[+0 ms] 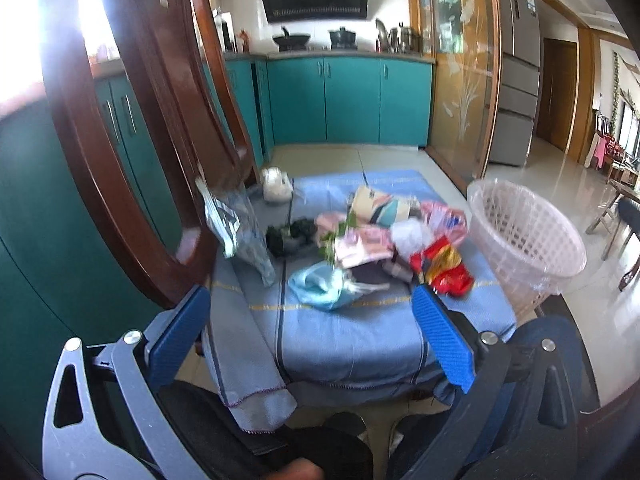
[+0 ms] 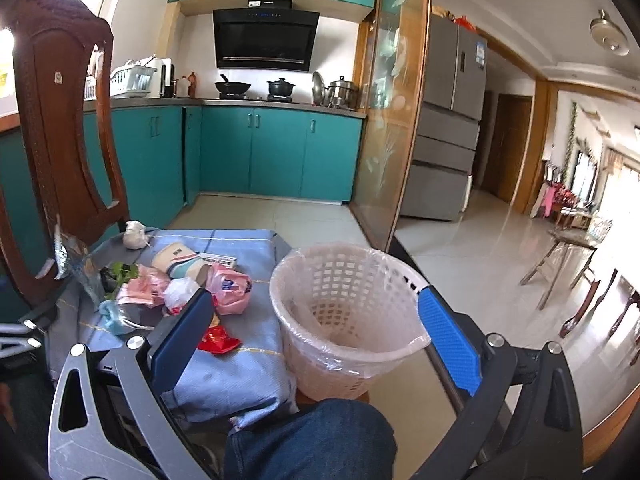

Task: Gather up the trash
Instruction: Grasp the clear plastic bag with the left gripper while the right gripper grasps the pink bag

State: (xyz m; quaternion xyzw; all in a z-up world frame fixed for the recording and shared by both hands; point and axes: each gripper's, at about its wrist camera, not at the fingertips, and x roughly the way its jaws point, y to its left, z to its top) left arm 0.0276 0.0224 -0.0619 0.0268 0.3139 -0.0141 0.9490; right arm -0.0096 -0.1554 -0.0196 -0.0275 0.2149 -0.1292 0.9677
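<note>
A pile of trash lies on a low table under a blue cloth [image 1: 360,332]: a red wrapper [image 1: 442,270], a pink bag [image 1: 446,216], a blue mask [image 1: 320,286], a silver foil bag [image 1: 236,224], pink packets [image 1: 362,242] and a white wad [image 1: 276,186]. A white lined basket [image 1: 524,240] stands right of the table. My left gripper [image 1: 312,300] is open and empty, above the table's near edge. My right gripper [image 2: 316,304] is open and empty, over the basket [image 2: 344,316]; the red wrapper [image 2: 218,342] lies by its left finger.
A dark wooden chair [image 1: 132,128] stands at the table's left, also in the right wrist view [image 2: 60,128]. Teal kitchen cabinets [image 1: 340,100] are behind. A glass partition [image 1: 464,80] and fridge are at the right. The person's knee [image 2: 312,440] is below the basket.
</note>
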